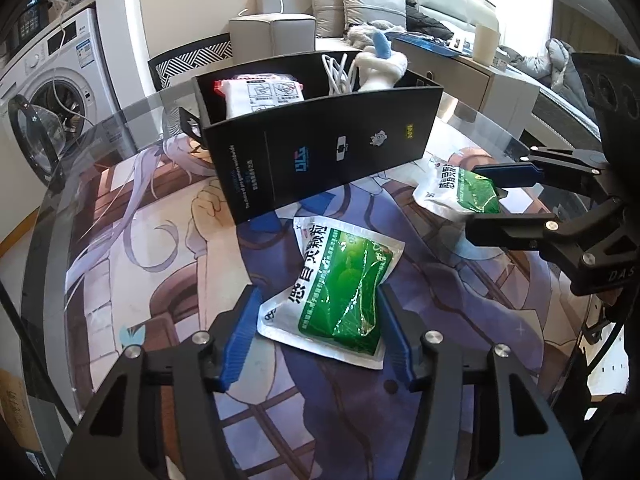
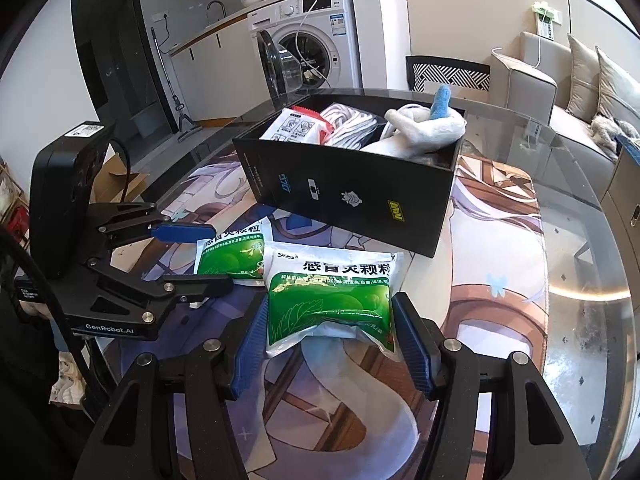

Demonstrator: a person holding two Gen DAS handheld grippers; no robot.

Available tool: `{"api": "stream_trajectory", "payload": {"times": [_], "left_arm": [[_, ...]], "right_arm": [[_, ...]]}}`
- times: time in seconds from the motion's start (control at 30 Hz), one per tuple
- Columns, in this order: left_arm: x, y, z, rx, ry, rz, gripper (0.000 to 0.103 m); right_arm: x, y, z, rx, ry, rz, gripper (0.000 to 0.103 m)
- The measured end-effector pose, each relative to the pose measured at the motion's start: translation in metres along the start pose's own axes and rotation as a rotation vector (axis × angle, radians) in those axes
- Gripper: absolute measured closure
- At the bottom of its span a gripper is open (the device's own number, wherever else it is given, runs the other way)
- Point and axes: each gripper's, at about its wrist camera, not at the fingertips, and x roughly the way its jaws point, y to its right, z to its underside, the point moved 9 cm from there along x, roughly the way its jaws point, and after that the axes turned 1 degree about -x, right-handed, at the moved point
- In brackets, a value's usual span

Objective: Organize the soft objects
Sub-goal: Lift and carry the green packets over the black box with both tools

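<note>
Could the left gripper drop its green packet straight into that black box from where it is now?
Probably yes. The left gripper has the green packet between its fingers, and the black box sits just beyond it, top open. The box already holds a white pack and a plush toy, so room is tight.

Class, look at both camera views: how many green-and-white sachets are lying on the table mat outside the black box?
2. One sachet sits between the left gripper fingers; the other sachet sits between the right gripper fingers. More could be hidden inside the black box.
</note>
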Motion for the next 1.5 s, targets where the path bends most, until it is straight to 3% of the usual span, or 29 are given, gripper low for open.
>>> {"api": "stream_trajectory", "payload": {"times": [0.5, 0.9, 1.17, 1.5], "left_arm": [[-0.04, -0.006, -0.024, -0.089, 0.146, 0.032, 0.046], [-0.065, -0.024, -0.063, -0.156, 0.258, -0.003, 0.046], [-0.065, -0.033, -0.091, -0.186, 0.289, -0.028, 0.046], [-0.052, -0.041, -0.11, -0.219, 0.286, -0.036, 0.046]], "right_arm": [[-0.032, 0.0, -0.019, -0.024, 0.102, 0.031, 0.041], [-0.066, 0.01, -0.055, -0.091, 0.18, 0.113, 0.041], [-0.068, 0.016, -0.083, -0.14, 0.198, 0.166, 0.041], [-0.05, 0.022, -0.1, -0.213, 0.152, 0.202, 0.041]]}}
